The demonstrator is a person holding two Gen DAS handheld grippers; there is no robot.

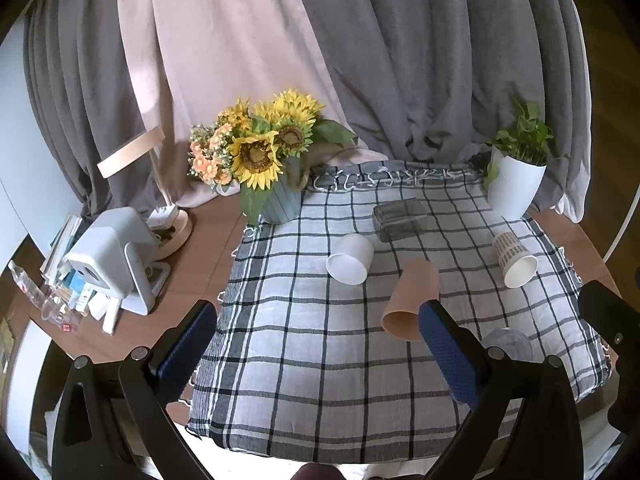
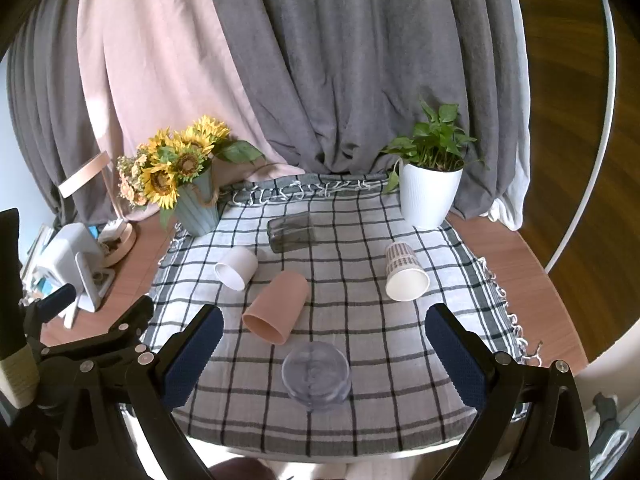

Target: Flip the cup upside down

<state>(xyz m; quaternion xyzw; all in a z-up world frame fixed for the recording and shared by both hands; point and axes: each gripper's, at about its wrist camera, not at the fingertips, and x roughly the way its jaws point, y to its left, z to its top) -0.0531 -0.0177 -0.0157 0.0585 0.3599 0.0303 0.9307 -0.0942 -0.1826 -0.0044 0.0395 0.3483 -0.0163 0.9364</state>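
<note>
Several cups lie on the checked cloth (image 2: 360,360). A pink cup (image 2: 276,307) lies on its side at the middle, also in the left wrist view (image 1: 410,300). A white cup (image 2: 236,268) lies on its side to its left (image 1: 350,258). A patterned paper cup (image 2: 405,271) lies on its side at the right (image 1: 513,258). A clear plastic cup (image 2: 316,376) stands base-up nearest me, between my right gripper's fingers. My right gripper (image 2: 324,356) is open and empty above the cloth's near part. My left gripper (image 1: 318,348) is open and empty, left of the pink cup.
A dark glass box (image 2: 292,233) lies at the back of the cloth. A sunflower vase (image 2: 196,204) stands back left, a white plant pot (image 2: 430,196) back right. A white device (image 1: 112,256), a lamp and clutter sit on the wooden table at the left. Curtains hang behind.
</note>
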